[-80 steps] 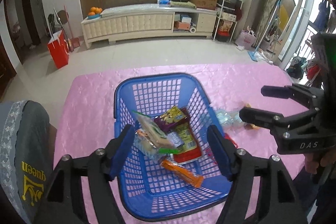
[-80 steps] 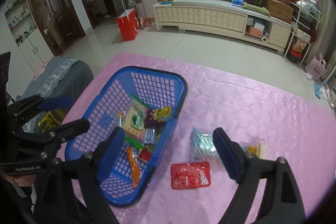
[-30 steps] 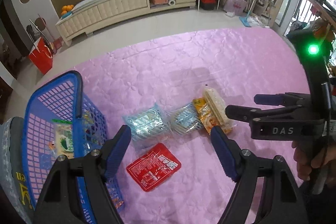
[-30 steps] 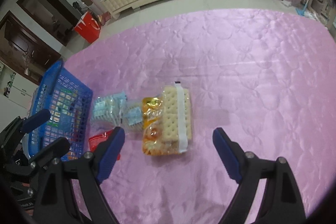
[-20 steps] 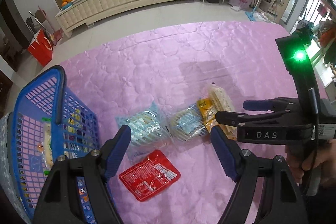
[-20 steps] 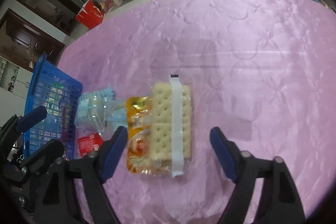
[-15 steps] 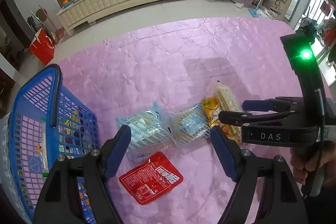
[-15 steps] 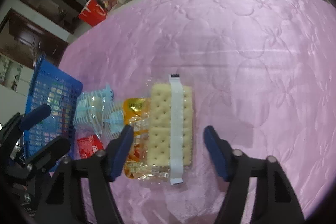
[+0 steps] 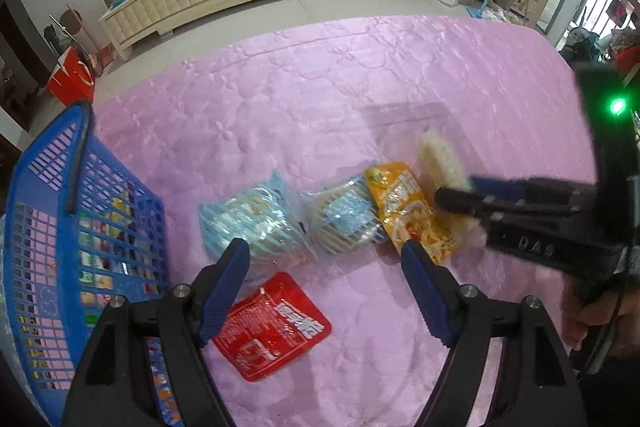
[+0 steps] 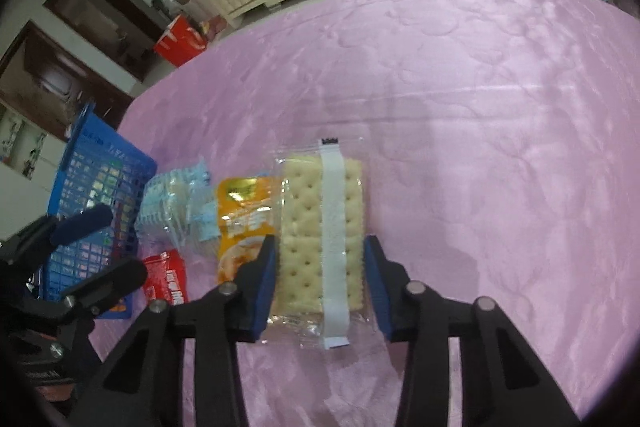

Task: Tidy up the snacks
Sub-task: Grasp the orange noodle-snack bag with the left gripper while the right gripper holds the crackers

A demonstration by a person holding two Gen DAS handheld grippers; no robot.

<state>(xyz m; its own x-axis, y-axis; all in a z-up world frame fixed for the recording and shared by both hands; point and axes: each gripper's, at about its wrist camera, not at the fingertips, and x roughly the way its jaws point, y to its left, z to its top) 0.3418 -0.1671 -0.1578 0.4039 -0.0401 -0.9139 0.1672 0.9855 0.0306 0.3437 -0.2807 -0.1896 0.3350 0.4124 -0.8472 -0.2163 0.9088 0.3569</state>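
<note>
Left wrist view first: the left gripper (image 9: 325, 267) hangs with its blue-padded jaws spread wide, nothing between them but air, above the pink quilted satin tablecloth (image 9: 320, 99). Just ahead of its fingers lie two clear packets with pale blue stripes (image 9: 256, 223) side by side and touching, and below them, near the left finger, a flat red foil sachet (image 9: 272, 331). To the right of the striped pair sits an orange printed snack pouch (image 9: 408, 211), and beside that the clear-wrapped pack of pale square crackers (image 9: 438, 157), seen edge-on. The right gripper (image 9: 460, 193) comes in from the right, blurred, its dark jaws lying along the cracker pack. At the left edge stands the blue plastic lattice basket (image 9: 48, 187), with several wrapped snacks showing through its wall.

Over to the right wrist view: the right gripper (image 10: 320, 271) has just been closing, and the cracker pack (image 10: 320, 227) with its white strip down the middle sits squarely between the blue pads, which press against both long sides, clamped on it. The pack lies flat on the tablecloth (image 10: 480, 107), its left edge touching the orange pouch (image 10: 242, 223). Further left are the striped packets (image 10: 176, 203), the red sachet (image 10: 168, 279) and the basket (image 10: 100, 163), with the left gripper (image 10: 92, 247) hovering agape in front of the basket
</note>
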